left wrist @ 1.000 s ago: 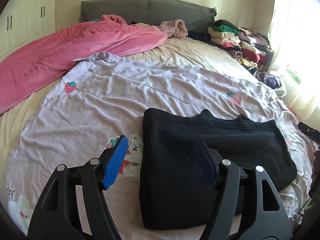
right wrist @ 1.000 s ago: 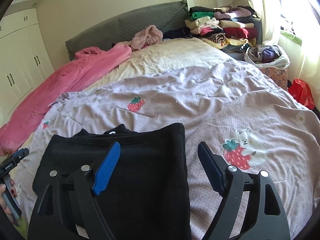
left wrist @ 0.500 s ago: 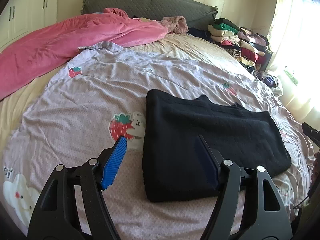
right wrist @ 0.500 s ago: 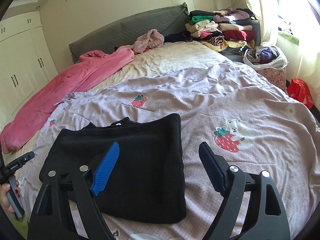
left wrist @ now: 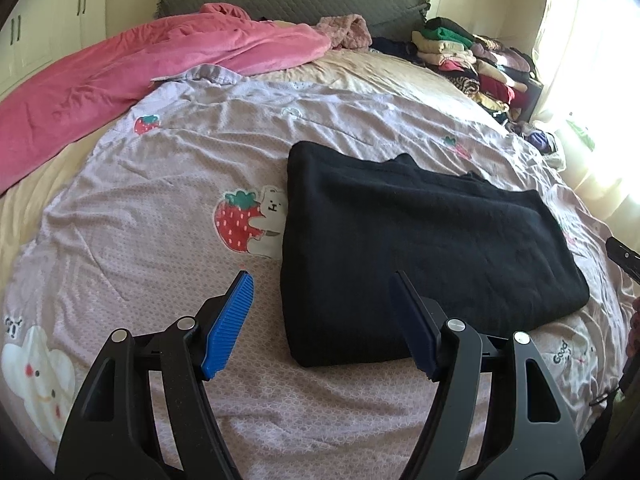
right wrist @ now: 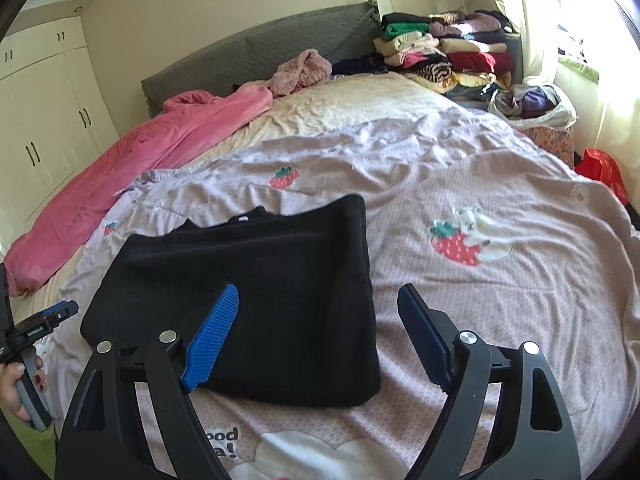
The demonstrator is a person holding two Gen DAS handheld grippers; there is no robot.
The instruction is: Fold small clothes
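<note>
A black garment lies folded into a flat rectangle on the lilac strawberry-print quilt; it also shows in the right wrist view. My left gripper is open and empty, above the garment's near left corner. My right gripper is open and empty, above the garment's near right corner. Neither touches the cloth.
A pink blanket lies along the far left of the bed. Stacks of folded clothes sit at the far right by the window. A bag of clothes and a red bag stand beside the bed.
Both grippers have drawn back and up from the black garment, so it sits farther ahead in both views. The garment has stayed flat and both grippers have stayed open.
</note>
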